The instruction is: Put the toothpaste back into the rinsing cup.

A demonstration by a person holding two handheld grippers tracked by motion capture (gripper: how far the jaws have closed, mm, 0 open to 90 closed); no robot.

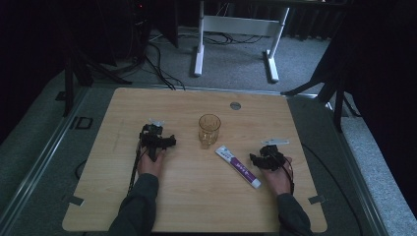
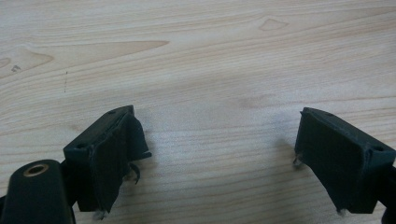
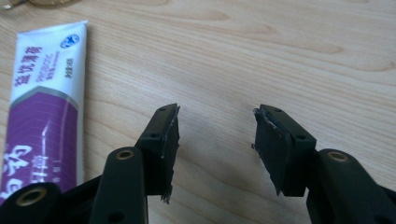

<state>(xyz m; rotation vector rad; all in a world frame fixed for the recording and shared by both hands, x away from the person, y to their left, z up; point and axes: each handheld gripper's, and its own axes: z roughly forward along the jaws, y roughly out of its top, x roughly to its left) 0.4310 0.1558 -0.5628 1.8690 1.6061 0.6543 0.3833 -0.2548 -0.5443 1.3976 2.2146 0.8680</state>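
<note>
Your left gripper [image 1: 158, 142] rests on the table [image 1: 196, 206], left of the glass [image 1: 209, 130] and apart from it. The tube [image 1: 237, 166] lies flat just right of and nearer you than the glass, slanting away from it. Your right gripper [image 1: 265, 160] sits beyond the tube, right of the glass. Neither gripper touches anything but the table.

1. We see a white and purple toothpaste tube [image 1: 237, 167] with purple lettering on its white end.
2. We see an amber-tinted clear glass cup [image 1: 209, 131].
3. We see a pale wood-grain table [image 1: 196, 196] under matt black grippers.
</note>
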